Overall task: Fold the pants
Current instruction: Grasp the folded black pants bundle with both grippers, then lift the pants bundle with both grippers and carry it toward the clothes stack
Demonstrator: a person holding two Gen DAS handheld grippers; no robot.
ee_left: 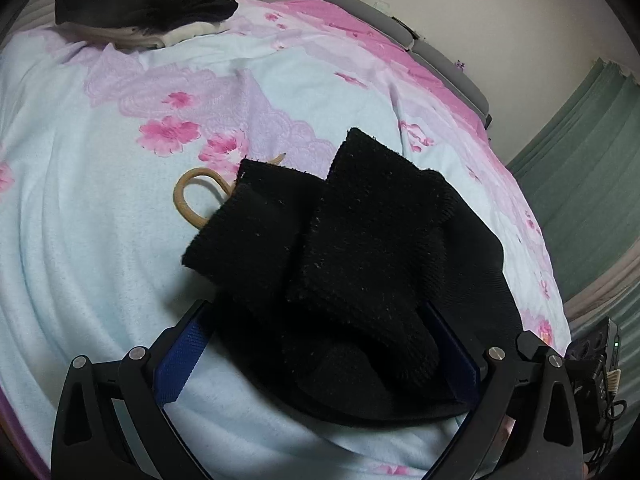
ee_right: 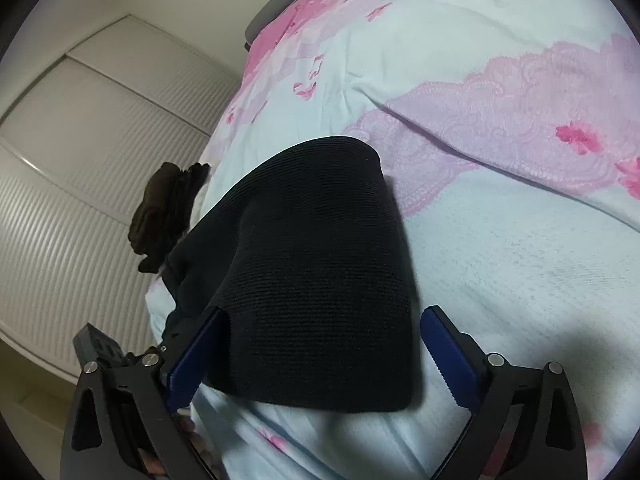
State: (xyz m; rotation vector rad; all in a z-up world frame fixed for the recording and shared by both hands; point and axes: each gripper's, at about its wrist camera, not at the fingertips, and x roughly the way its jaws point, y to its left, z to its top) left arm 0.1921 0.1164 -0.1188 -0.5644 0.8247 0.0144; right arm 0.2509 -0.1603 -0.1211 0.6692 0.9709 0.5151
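- Since the black pants (ee_left: 360, 248) lie bunched on the floral bed cover (ee_left: 100, 240), cuffs overlapping crookedly, squaring the edges looks like the next need.
- Left gripper (ee_left: 320, 344) is spread wide around the fabric; whether its pads press, I cannot tell.
- Right gripper (ee_right: 316, 352) stands wide, its right pad clear, gripping nothing.
- Keep the tan hair tie (ee_left: 200, 200) out of the fold.

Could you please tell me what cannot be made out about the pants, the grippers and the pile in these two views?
- Black pants: both views; the fabric hides its own lower layers.
- Left gripper: left wrist view; the pants cover its right finger.
- Dark clothes pile: left wrist view; top cut off by the edge.
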